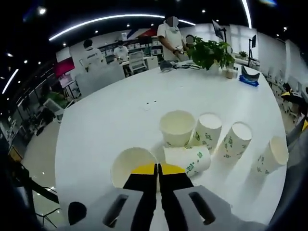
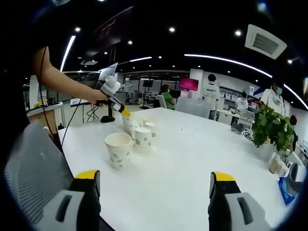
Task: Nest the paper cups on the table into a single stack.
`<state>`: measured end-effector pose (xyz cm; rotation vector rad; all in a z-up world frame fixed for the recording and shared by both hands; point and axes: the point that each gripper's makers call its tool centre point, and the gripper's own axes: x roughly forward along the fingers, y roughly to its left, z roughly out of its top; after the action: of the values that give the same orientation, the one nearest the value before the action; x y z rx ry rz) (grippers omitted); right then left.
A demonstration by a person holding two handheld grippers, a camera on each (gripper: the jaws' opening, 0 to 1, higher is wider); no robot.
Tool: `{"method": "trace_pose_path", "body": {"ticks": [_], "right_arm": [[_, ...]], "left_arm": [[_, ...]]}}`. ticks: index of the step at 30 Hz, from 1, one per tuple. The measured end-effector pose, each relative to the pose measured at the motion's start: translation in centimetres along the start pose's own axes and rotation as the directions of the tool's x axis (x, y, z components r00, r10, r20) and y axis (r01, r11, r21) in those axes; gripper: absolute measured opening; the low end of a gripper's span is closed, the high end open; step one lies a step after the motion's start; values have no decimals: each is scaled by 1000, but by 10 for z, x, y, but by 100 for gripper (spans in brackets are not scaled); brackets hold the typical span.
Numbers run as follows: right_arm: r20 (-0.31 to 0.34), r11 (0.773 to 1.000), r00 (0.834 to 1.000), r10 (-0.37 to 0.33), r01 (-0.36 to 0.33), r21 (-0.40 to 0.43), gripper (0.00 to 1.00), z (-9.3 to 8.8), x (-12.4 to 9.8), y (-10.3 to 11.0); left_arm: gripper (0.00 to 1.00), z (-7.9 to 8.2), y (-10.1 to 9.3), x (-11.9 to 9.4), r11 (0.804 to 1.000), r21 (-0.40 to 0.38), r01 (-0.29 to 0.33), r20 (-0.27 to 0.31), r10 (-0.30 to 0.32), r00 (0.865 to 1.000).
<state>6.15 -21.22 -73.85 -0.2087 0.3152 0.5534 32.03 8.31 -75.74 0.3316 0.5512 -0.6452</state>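
Six paper cups point(image 1: 177, 127) loose on the white counter point(image 1: 110, 115), unstacked: five upright, one tipped on its side point(image 1: 188, 159). All look empty (far ones hard to see).

Left hand-held gripper point(image 1: 157, 169) jaws together at the nearest cup's point(image 1: 132, 164) rim; nudging could topple it.

Right hand-held gripper point(image 2: 156, 183) jaws wide apart, empty, well back.

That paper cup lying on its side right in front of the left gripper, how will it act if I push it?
The cup on its side is round and tapered, so it would probably roll in a curve rather than slide straight. It looks empty and thin-walled, so likely very light and easy to crush. It lies close against upright cups, which a push might tip.
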Motion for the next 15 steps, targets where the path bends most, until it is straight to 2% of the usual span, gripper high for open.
{"method": "trace_pose_path", "body": {"ticks": [6, 13, 15], "right_arm": [[3, 1000, 1000, 7, -7, 0, 96, 0, 1, 1], [8, 1000, 1000, 2, -2, 1, 96, 1, 0, 0], [9, 1000, 1000, 0, 0, 0, 96, 1, 0, 0]], "left_arm": [[0, 5, 0, -17, 1000, -5, -11, 18, 11, 1000], [0, 18, -11, -38, 1000, -26, 11, 51, -10, 999], [0, 26, -19, -46, 999, -27, 26, 69, -24, 997]]}}
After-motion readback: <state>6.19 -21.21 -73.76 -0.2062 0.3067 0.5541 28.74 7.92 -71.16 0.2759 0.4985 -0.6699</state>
